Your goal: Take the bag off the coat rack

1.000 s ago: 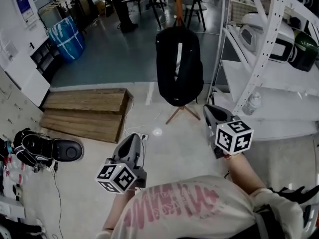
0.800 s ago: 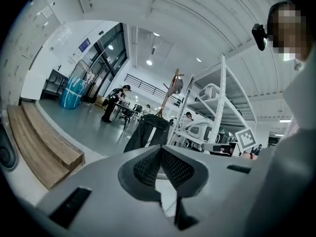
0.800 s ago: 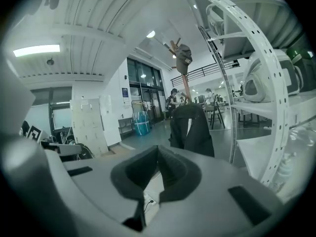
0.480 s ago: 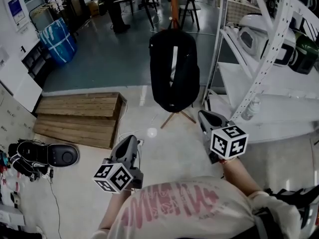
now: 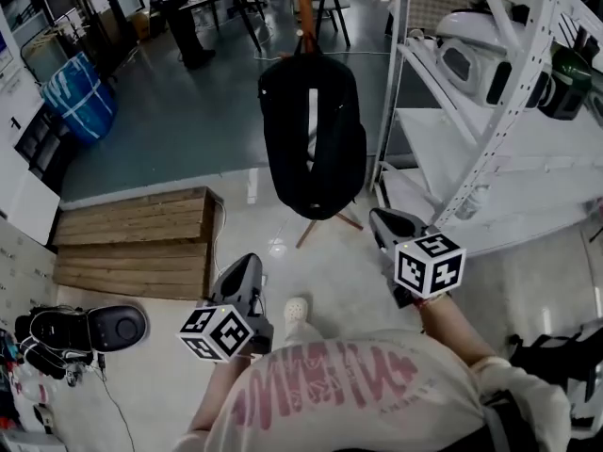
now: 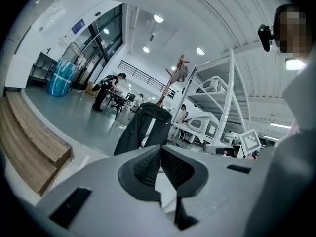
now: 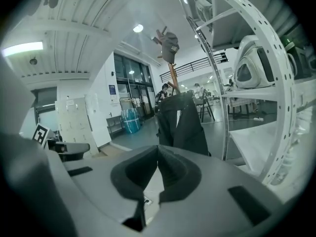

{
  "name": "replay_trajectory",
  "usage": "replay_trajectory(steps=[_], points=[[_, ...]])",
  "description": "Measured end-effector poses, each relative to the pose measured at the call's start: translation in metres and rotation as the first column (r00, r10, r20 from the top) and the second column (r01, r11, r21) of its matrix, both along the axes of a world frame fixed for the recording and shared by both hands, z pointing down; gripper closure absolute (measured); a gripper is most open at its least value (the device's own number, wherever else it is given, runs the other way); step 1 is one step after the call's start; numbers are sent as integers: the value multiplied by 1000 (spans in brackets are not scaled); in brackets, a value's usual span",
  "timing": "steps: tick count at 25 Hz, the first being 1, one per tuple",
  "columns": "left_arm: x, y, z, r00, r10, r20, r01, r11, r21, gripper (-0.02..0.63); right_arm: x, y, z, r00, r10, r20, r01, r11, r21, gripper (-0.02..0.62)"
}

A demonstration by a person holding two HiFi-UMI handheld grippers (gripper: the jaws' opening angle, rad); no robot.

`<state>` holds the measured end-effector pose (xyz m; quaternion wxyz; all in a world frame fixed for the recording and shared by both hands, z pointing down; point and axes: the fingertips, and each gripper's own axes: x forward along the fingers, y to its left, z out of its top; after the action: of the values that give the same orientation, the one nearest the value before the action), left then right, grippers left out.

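**Approach to hanging bag: both grippers clenched, empty**

Compared with the earlier frames, the bag (image 5: 313, 135) is seen larger and shifted toward 9 o'clock in the head view. Both grippers have been carried closer to it. A shoe tip (image 5: 296, 311) is now exposed on the floor between them.

Jaws of the left gripper (image 5: 247, 269) are pressed together, and nothing is held between the pads. The right gripper (image 5: 388, 222) is likewise clenched on nothing.

The bag is hung by its top loop on the coat rack (image 5: 303, 8). Its long axis is vertical, and its lower end is above the rack's feet. It is touched by neither gripper; both are well apart from it.

Key relation: from the left gripper the bag is found at about 1 o'clock, and from the right gripper at about 11 o'clock, so it is bracketed between the two. The right gripper is judged the nearer. The loop lies at the bag's 12 o'clock end. An upward lift off the rack is therefore judged necessary, and the jaws must be opened first.
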<state>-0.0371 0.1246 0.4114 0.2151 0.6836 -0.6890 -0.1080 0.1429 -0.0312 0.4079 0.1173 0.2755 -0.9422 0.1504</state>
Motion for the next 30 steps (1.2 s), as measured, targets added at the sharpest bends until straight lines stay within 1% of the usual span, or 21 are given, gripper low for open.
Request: replay_trajectory(steps=[6, 12, 17, 19, 23, 27, 30], points=[[-41, -55, -12, 996, 84, -9, -84, 996, 12, 601, -28, -37, -10, 996, 85, -5, -85, 996, -5, 589], [-82, -104, -39, 988, 156, 9, -156, 986, 62, 601, -66, -65, -31, 991, 132, 0, -132, 991, 16, 589], [-109, -134, -48, 981, 193, 4, -193, 978, 75, 601, -89, -84, -48, 986, 169, 0, -169, 985, 42, 589], [-118, -145, -49, 977, 213, 14, -214, 974, 72, 601, -96, -91, -50, 982, 188, -1, -188, 981, 41, 589], [-130, -166, -51, 963, 263, 64, -268, 961, 70, 601, -105, -105, -48, 972, 236, 1, -235, 971, 37, 589], [-143, -190, -47, 954, 296, 35, -298, 952, 70, 601, -111, -121, -40, 963, 269, -8, -269, 963, 27, 589], [-155, -204, -45, 946, 322, 36, -323, 944, 65, 601, -117, -135, -39, 949, 314, 13, -314, 949, 24, 589]])
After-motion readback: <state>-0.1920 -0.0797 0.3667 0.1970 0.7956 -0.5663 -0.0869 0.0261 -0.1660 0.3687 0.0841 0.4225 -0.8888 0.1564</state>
